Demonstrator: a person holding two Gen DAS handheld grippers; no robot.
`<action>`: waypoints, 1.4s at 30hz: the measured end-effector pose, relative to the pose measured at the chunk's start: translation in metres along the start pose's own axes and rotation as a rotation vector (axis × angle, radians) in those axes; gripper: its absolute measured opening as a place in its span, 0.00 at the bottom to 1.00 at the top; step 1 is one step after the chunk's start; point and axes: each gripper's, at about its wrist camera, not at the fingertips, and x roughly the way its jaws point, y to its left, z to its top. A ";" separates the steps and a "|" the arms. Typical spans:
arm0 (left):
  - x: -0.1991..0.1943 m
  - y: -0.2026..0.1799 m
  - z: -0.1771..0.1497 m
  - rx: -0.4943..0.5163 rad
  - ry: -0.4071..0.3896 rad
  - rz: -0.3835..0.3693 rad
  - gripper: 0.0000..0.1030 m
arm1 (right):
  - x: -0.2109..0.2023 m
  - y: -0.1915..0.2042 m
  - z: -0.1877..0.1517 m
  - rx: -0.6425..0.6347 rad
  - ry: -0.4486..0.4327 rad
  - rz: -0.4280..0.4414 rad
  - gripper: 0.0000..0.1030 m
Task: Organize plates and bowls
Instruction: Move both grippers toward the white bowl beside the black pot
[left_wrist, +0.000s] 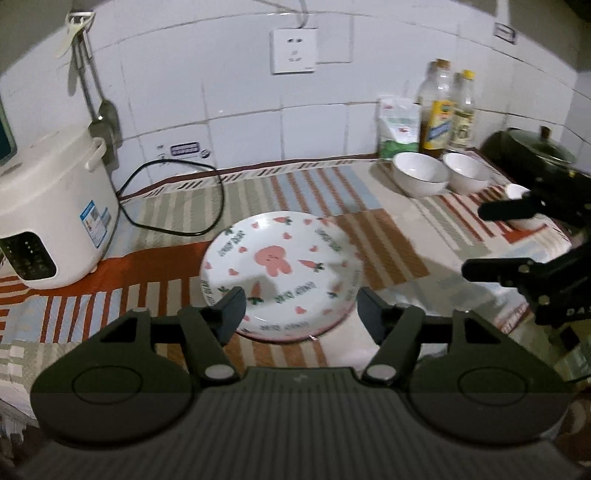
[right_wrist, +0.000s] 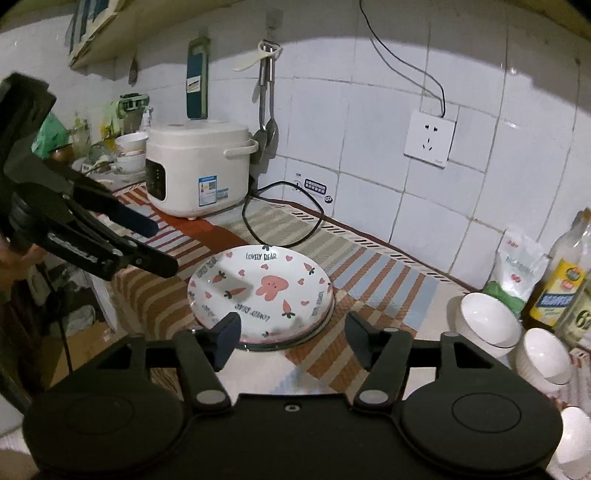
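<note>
Bowls nested, plate bare

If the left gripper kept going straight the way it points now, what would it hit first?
Most likely the white rabbit-and-carrot patterned plate lying on the striped mat. The left gripper is open and aimed down at it, nothing between, though depth is uncertain.

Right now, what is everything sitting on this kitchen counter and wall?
Plates: a stack, white with pink rabbit print, counter middle.
Bowls: several, white, right side by the bottles.
Rice cooker: one, cream, left by the wall.
Bottles: two or more, clear with yellow labels, right back.
Bag: one, white and green, beside the bottles.
Socket: one, white, wall.
Mat: one, striped, covers the counter.
Left gripper: black, open, empty.
Right gripper: black, open, empty.
</note>
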 end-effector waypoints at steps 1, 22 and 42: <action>-0.005 -0.005 -0.001 0.014 -0.004 0.003 0.69 | -0.005 0.001 -0.001 -0.006 -0.002 -0.004 0.71; -0.052 -0.110 -0.021 0.172 -0.144 -0.098 0.99 | -0.098 -0.030 -0.067 0.107 -0.051 -0.107 0.94; 0.068 -0.229 -0.005 0.139 -0.099 -0.404 0.99 | -0.118 -0.131 -0.178 0.155 -0.143 -0.376 0.97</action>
